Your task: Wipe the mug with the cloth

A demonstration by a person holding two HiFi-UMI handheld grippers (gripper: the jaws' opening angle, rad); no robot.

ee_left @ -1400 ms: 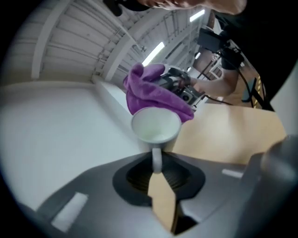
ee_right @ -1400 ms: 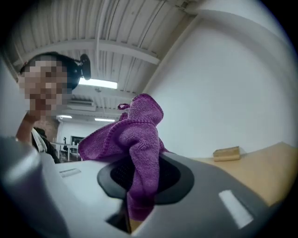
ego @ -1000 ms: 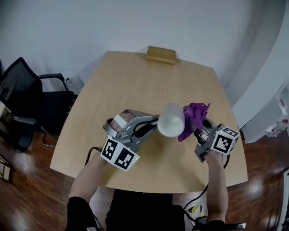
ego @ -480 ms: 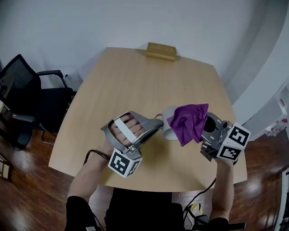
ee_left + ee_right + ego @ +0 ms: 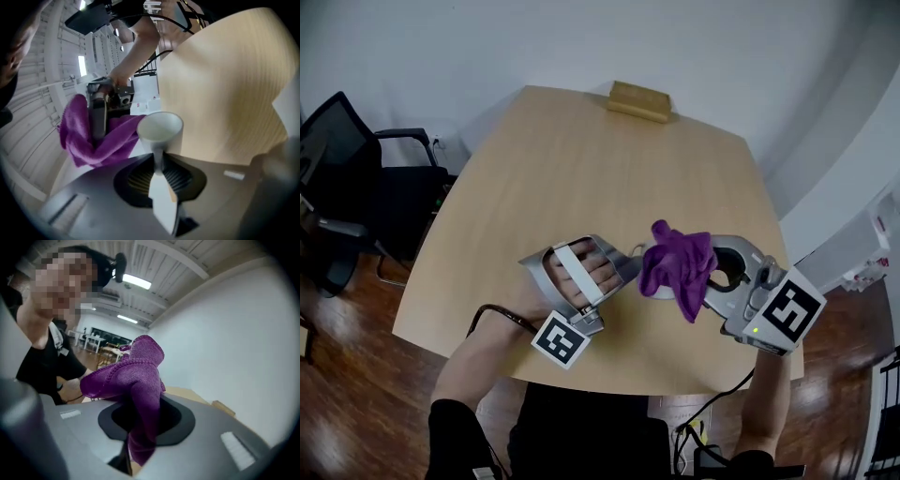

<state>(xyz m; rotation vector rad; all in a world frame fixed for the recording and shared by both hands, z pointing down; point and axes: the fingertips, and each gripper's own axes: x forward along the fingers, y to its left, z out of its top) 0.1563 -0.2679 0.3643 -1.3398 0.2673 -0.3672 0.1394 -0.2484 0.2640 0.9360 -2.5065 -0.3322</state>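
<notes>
Pale wooden counter (image 5: 581, 169) spreads beneath the white mug (image 5: 159, 129), pinched by its handle in the left claw (image 5: 158, 159), while the right claw (image 5: 140, 418), jaws buried in fabric, clamps the purple cloth (image 5: 677, 267), which hides most of the mug from the head view.

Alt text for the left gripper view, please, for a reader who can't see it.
The left gripper is clamped on the handle of a white mug, with a wooden table behind it. At the picture's left, the right gripper holds a purple cloth bunched against the mug's side.
</notes>
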